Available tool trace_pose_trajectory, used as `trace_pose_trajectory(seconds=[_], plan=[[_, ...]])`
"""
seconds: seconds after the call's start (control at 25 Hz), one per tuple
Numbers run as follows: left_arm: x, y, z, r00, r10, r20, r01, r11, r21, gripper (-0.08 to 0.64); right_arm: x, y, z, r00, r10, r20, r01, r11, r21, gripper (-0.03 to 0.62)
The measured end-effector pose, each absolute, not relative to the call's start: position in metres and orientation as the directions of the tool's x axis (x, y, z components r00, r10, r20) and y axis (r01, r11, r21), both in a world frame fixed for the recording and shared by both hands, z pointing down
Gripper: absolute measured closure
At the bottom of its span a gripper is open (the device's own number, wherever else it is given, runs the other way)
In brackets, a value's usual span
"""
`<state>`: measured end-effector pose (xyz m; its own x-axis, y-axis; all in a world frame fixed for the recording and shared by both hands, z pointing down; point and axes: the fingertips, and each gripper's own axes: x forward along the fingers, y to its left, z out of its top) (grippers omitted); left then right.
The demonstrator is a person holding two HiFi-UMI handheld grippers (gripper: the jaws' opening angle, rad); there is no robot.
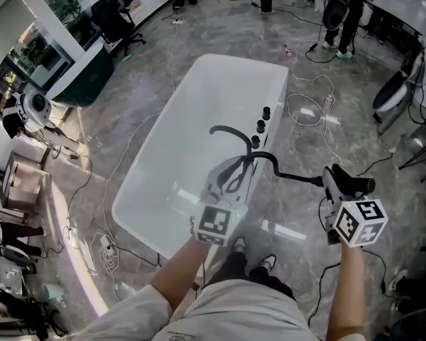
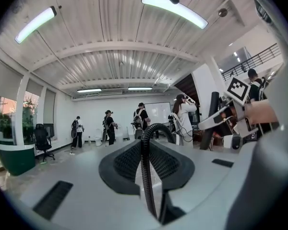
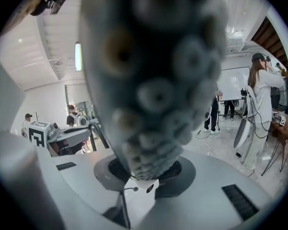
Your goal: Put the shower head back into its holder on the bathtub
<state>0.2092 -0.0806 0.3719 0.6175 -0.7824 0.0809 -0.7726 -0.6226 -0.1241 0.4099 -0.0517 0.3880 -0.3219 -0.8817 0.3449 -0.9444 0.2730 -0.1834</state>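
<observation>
At the far left, a dark green unit (image 1: 85,84) and a black office chair (image 1: 113,20) stand on the grey marbled floor (image 1: 149,69). Closer in, thin cables (image 1: 103,251) trail and coil along the floor beside the white bathtub (image 1: 199,119), which runs diagonally through the middle of the head view. The left tongs (image 2: 145,152) hang over the tub's near end, closed on the black ribbed hose (image 2: 146,186), which passes straight down between the 2 pads. From there the hose arcs over the tub. It passes close to 3 black fittings (image 1: 260,125) set in a row on the right rim, then runs out past the rim to the right. I cannot tell which of the fittings is the holder. The right tongs (image 3: 145,174) are outside the tub, well apart from the fittings, with the hose strung across the gap to the left tongs. Their jaws stand partly apart and are clamped on the shower head (image 3: 153,71), whose grey nozzle face fills most of the right gripper view. More white cable (image 1: 305,109) loops on the floor just beyond the right rim. Several people (image 1: 348,13) stand at the far end of the room, and dark equipment (image 1: 394,91) sits at the far right.
</observation>
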Motion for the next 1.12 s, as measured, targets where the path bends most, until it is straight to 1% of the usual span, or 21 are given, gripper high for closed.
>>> trace_pose_trajectory(seconds=[0.24,0.44,0.68,0.88,1.12], plan=[[0.234,-0.102,0.323,0.648,-0.761,-0.024,-0.752,-0.634,-0.179,0.505,0.418,-0.062,0.376,-0.334,-0.889,0.313,-0.931,0.261,-0.254,0.483],[0.260,-0.119,0.295,0.686,-0.725,-0.064,-0.718,-0.660,-0.220,0.505,0.433,-0.070,0.360,-0.322,-0.901,0.290,-0.931,0.247,-0.268,0.483],[0.275,-0.150,0.268,0.703,-0.702,-0.114,-0.709,-0.679,-0.192,0.505,0.440,-0.081,0.347,-0.311,-0.915,0.258,-0.936,0.247,-0.252,0.483],[0.289,-0.177,0.262,0.733,-0.664,-0.147,-0.679,-0.706,-0.199,0.505,0.445,-0.095,0.344,-0.263,-0.932,0.251,-0.949,0.202,-0.243,0.483],[0.319,-0.212,0.264,0.781,-0.596,-0.187,-0.621,-0.775,-0.120,0.505,0.461,-0.112,0.342,-0.177,-0.949,0.261,-0.969,0.122,-0.214,0.483]])
